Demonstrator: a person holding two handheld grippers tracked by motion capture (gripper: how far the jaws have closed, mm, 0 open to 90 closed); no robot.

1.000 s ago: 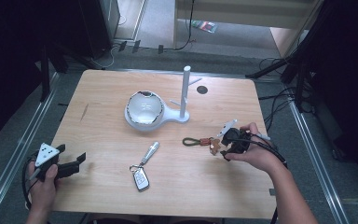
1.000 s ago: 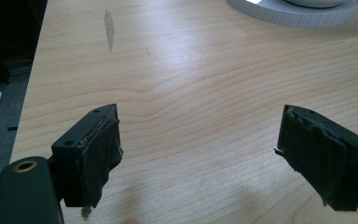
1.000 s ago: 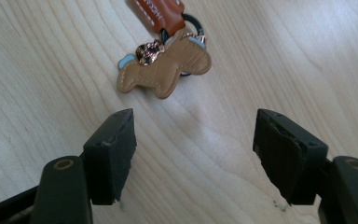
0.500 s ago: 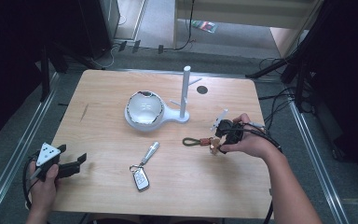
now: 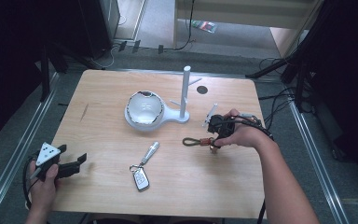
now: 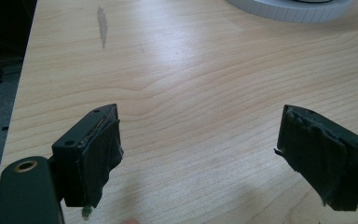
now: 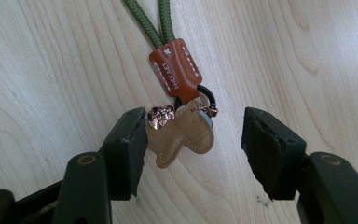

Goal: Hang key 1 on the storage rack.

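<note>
The right gripper (image 7: 193, 149) points down at the table with its jaws closing in around a tan leather charm (image 7: 182, 137), one pad just at its edge and the other still apart, so nothing is clamped. The charm hangs from a brown leather tab on a green cord loop (image 5: 193, 141) (lying flat on the light wooden table (image 5: 242, 186), right of centre). Far off at the near left corner, the left gripper (image 6: 200, 154) rests with jaws spread wide over bare wood.

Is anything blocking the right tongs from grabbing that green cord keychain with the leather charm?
Nothing visible. The right tongs have just been closing, with the tan leather charm of the keychain already between the jaws; the left jaw is at its edge, the right one still apart. Bare table lies around it.
</note>
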